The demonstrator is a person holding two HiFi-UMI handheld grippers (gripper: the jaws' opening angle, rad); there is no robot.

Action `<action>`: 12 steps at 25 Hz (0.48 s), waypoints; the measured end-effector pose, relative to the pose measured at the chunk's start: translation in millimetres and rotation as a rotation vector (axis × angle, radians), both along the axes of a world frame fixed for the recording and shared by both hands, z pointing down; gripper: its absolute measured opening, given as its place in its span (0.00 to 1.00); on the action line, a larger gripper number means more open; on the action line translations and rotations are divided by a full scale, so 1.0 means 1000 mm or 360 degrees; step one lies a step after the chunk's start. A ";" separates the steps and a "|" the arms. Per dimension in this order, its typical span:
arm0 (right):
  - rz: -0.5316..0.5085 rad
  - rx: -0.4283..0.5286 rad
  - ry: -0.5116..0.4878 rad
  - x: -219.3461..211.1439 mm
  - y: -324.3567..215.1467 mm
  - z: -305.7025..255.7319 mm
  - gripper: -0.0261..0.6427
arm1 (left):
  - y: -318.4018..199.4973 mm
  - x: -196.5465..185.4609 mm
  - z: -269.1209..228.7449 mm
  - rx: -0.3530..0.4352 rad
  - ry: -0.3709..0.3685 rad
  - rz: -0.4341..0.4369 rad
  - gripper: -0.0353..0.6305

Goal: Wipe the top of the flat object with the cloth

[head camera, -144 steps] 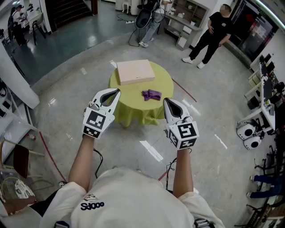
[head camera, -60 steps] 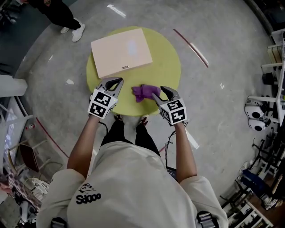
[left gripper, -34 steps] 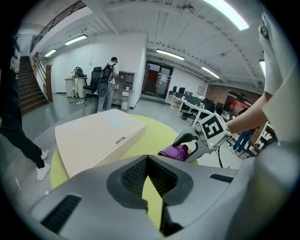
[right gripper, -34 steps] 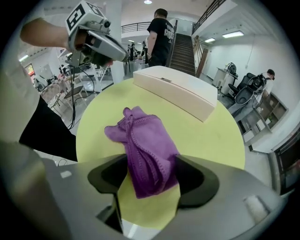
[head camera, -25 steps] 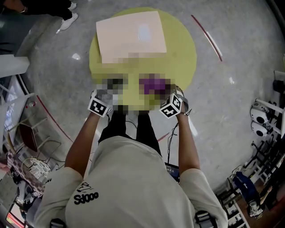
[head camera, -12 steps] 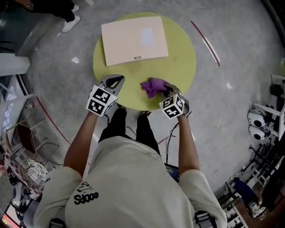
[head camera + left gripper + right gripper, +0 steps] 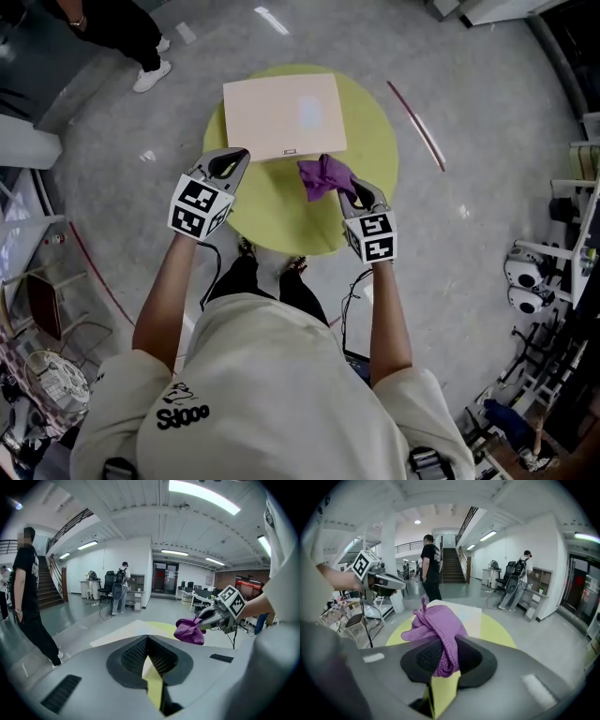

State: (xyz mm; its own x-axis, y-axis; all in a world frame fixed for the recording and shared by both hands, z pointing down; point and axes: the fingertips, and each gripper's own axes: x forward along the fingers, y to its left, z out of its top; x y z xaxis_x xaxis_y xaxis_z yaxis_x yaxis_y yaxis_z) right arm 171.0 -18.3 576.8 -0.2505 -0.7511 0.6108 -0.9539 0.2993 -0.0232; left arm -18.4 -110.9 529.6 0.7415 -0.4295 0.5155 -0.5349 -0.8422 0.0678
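Within right claw (image 7: 441,659), crumpled purple knit cloth (image 7: 436,623).

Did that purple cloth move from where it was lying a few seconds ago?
Yes. The cloth lay on the round table short of the beige board; now the right tongs hold it up at the board's near edge.

The beige board (image 7: 281,115) lies open across its whole top. At its near edge, the purple cloth (image 7: 323,175) hangs toward the right and the left gripper (image 7: 232,159) hovers by the left corner.
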 end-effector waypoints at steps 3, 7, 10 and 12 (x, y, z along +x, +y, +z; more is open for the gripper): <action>0.0060 0.0134 -0.0032 0.007 -0.018 -0.044 0.16 | -0.019 0.000 -0.032 0.0091 0.0062 -0.0024 0.06; 0.0085 0.0276 -0.0011 0.005 -0.034 -0.089 0.16 | -0.035 -0.005 -0.069 0.0201 0.0139 -0.0028 0.06; 0.0127 0.0385 0.0014 0.000 -0.044 -0.123 0.16 | -0.046 -0.015 -0.096 0.0278 0.0193 -0.0020 0.06; 0.0175 0.0448 0.0024 0.001 -0.052 -0.143 0.16 | -0.054 -0.019 -0.111 0.0320 0.0235 -0.0016 0.06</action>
